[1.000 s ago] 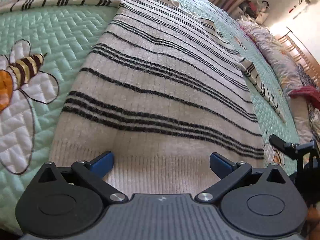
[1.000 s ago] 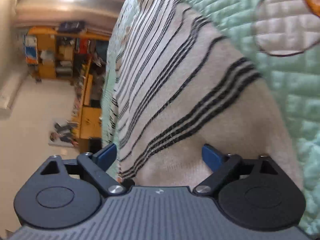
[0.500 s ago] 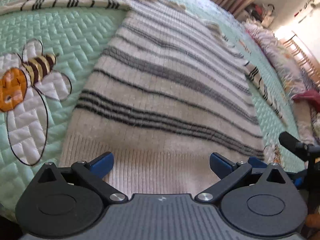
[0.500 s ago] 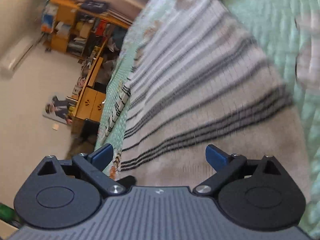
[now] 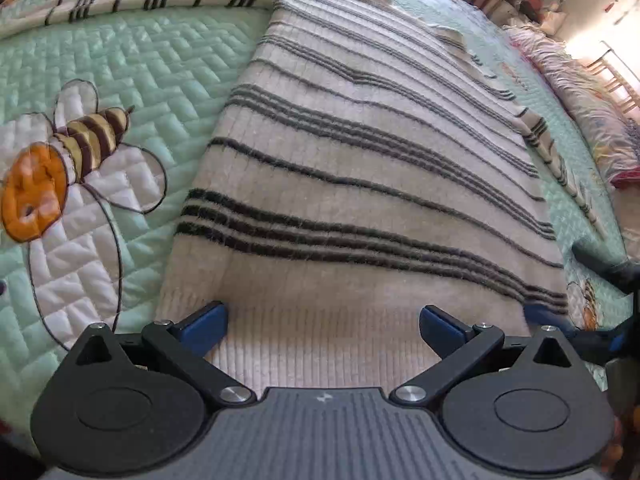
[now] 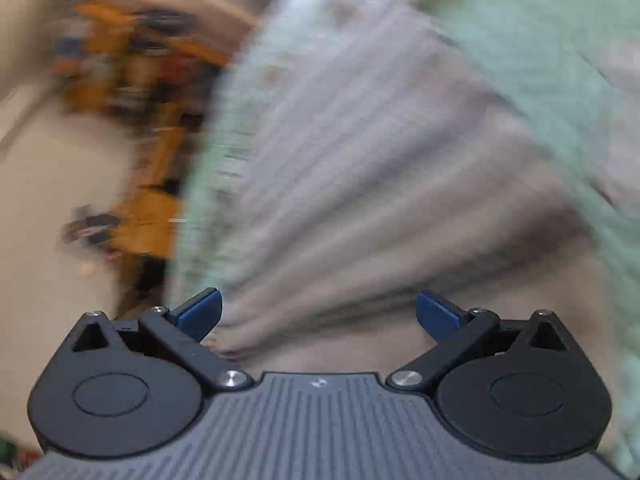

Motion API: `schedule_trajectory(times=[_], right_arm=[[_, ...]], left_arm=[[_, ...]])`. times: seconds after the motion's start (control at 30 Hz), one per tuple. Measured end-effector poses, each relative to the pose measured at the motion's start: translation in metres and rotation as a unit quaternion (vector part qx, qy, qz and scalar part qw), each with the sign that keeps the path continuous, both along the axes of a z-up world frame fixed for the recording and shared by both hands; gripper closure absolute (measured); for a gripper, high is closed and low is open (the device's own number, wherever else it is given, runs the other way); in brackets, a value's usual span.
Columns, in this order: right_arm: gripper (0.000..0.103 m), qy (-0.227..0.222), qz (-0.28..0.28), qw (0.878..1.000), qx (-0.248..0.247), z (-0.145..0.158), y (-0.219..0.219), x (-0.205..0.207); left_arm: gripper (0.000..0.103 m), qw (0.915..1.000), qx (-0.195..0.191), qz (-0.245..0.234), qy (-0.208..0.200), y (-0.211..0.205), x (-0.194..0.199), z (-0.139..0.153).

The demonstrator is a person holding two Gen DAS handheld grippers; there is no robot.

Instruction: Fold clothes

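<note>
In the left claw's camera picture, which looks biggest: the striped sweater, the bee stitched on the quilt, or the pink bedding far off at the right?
1. Striped sweater, filling most of the picture.
2. Bee.
3. Pink bedding.
The bedding lies much farther from the camera, so its real size against the bee is unsure.

Blur and cut-offs

The right wrist view is smeared: sweater [image 6: 360, 184] stripes and orange furniture [image 6: 132, 120] unreadable (shapes only). The sweater's left sleeve [image 5: 132, 0] runs off the frame's edge.
</note>
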State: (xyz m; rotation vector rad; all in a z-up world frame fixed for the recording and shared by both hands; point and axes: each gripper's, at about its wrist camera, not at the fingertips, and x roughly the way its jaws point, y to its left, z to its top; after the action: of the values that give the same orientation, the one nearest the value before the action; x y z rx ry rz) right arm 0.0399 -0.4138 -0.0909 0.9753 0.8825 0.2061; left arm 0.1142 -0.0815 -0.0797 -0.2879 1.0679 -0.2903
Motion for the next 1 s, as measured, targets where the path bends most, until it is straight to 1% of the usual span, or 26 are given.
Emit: schedule_trajectory(times=[0.03, 0.07, 0.17, 0.27, 0.33, 0.4, 0.47, 0.5, 0.57, 0.6, 0.63, 0.7, 0.8, 0.87, 0.93, 1.0], right_arm=[[0.006, -0.019, -0.004, 1.000, 0.016, -0.007, -0.005, -0.009], [0.006, -0.031, -0.003, 0.999, 0.028, -0.008, -0.010, -0.014], [0.006, -0.018, 0.001, 0.999, 0.030, -0.002, -0.016, -0.013], [0.006, -0.010, 0.000, 1.000, 0.021, 0.008, -0.016, -0.010], [0.006, -0.027, 0.002, 1.000, 0.012, 0.020, -0.015, -0.010], [0.005, -0.051, 0.005, 0.999, 0.006, 0.032, -0.015, -0.011], [0.003, -0.063, 0.003, 0.998, 0.003, 0.035, -0.012, -0.009], [0.002, -0.057, 0.002, 0.998, 0.003, 0.031, -0.013, -0.008], [0.002, -0.019, -0.006, 1.000, 0.008, 0.013, -0.017, -0.006], [0.002, 0.005, -0.011, 1.000, 0.016, 0.002, -0.021, -0.008], [0.004, 0.015, -0.017, 0.999, 0.031, -0.009, -0.024, -0.011], [0.004, -0.001, -0.023, 0.998, 0.050, -0.011, -0.030, -0.018], [0.004, 0.008, -0.025, 0.999, 0.037, -0.001, -0.031, -0.014], [0.004, -0.009, -0.025, 0.999, 0.034, 0.010, -0.029, -0.013], [0.004, -0.029, -0.023, 0.999, 0.034, 0.018, -0.029, -0.013], [0.003, -0.033, -0.024, 0.998, 0.037, 0.017, -0.030, -0.013]], left_arm=[[0.001, 1.0000, 0.002, -0.003, -0.002, 0.000, -0.002, 0.000], [0.001, 0.9999, 0.009, -0.007, -0.001, -0.002, -0.002, 0.002], [0.001, 0.9996, 0.023, -0.010, 0.008, -0.006, 0.000, 0.004], [0.001, 0.9999, 0.012, 0.005, 0.009, -0.002, -0.003, 0.011], [0.001, 1.0000, 0.008, 0.006, 0.000, -0.005, -0.006, 0.021], [0.001, 0.9997, 0.004, -0.015, -0.019, -0.015, -0.010, 0.033], [0.001, 0.9994, -0.004, -0.033, -0.009, -0.021, -0.007, 0.030], [0.001, 0.9991, -0.008, -0.042, -0.001, -0.024, -0.005, 0.027], [0.001, 0.9986, -0.003, -0.032, 0.043, -0.021, 0.002, 0.006], [0.001, 0.9986, -0.009, -0.027, 0.044, -0.017, 0.001, 0.002], [0.001, 0.9989, -0.020, -0.025, 0.034, -0.014, -0.002, 0.002], [0.001, 0.9988, -0.026, -0.019, 0.035, -0.010, -0.004, 0.005], [0.001, 0.9991, -0.016, -0.008, 0.038, -0.008, -0.005, 0.012], [0.001, 0.9998, 0.000, -0.005, 0.021, -0.011, -0.009, 0.020], [0.001, 0.9998, 0.005, -0.020, -0.004, -0.016, -0.013, 0.029], [0.001, 0.9993, 0.006, -0.035, -0.007, -0.021, -0.012, 0.029]])
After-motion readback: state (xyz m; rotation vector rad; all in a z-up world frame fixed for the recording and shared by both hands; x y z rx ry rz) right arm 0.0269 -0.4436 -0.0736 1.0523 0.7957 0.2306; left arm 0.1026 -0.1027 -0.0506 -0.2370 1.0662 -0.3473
